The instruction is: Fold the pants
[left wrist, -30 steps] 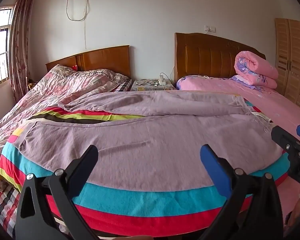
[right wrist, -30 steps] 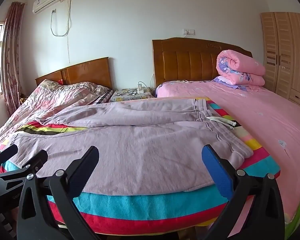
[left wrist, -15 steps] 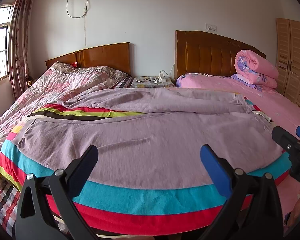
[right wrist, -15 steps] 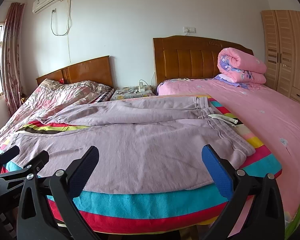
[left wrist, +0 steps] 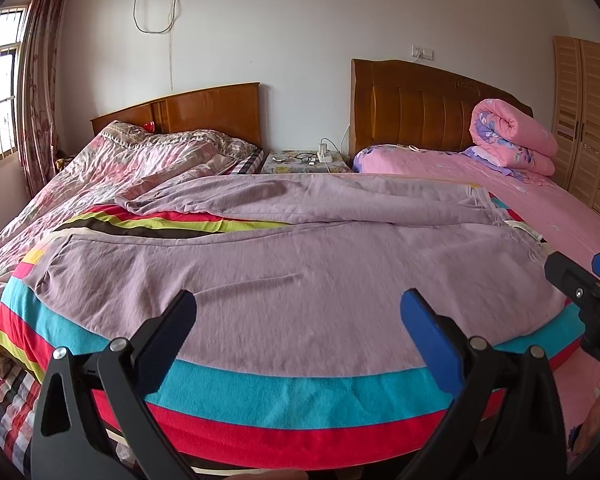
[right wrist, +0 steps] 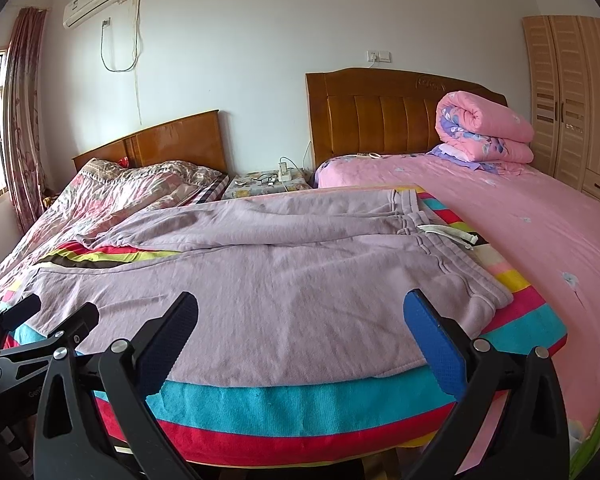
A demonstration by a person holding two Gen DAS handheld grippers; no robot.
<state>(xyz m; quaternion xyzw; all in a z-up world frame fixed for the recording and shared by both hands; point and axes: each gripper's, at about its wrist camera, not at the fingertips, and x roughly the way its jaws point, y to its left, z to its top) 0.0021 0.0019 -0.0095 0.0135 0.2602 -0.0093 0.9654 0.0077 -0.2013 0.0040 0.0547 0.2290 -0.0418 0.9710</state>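
Observation:
Lilac sweatpants (left wrist: 284, 280) lie spread flat on a striped blanket (left wrist: 268, 396), legs running left, waistband (right wrist: 456, 256) with a white drawstring (right wrist: 452, 234) at the right. My left gripper (left wrist: 300, 312) hovers open just above the near edge of the pants, nothing between its fingers. My right gripper (right wrist: 302, 314) is open too, over the near hip area close to the waistband. Each gripper shows at the side of the other's view: the right gripper (left wrist: 584, 280) and the left gripper (right wrist: 50, 316).
The blanket spans two beds: a floral quilt (left wrist: 112, 168) at left, a pink sheet (right wrist: 520, 216) at right with a rolled pink duvet (right wrist: 484, 128). A nightstand (right wrist: 268, 182) with chargers stands between the headboards. A wardrobe (right wrist: 572, 100) lines the right wall.
Both grippers have tilted slightly downward and edged closer to the near edge of the pants. The pants have not moved.

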